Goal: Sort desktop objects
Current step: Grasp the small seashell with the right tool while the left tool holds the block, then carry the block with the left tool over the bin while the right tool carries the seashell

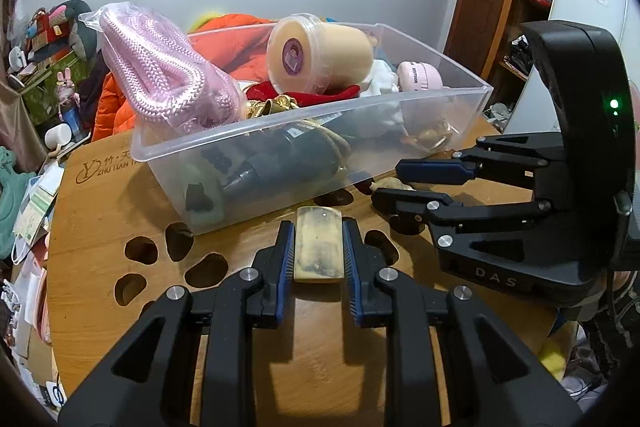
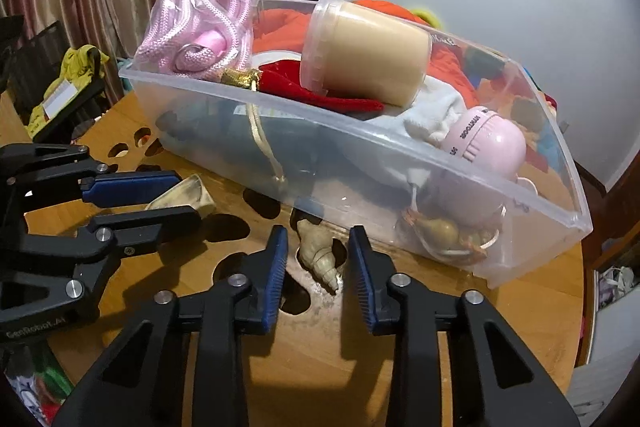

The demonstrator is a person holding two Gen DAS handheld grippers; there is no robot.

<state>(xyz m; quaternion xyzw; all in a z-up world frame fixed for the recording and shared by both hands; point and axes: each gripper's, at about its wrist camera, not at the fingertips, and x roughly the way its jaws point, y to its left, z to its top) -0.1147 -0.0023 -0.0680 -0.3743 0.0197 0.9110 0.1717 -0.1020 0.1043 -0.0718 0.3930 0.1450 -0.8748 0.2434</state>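
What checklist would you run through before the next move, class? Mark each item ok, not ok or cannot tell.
1. Left claw shut on the slab: ok.
2. Slab lifted off the table: cannot tell.
3. Shell between the right claw fingers: ok.
4. Right claw pads pressing on the shell: not ok, a gap shows on each side.
5. Claws apart from each other: ok.
6. Room left in the bin: cannot tell, it is heaped.
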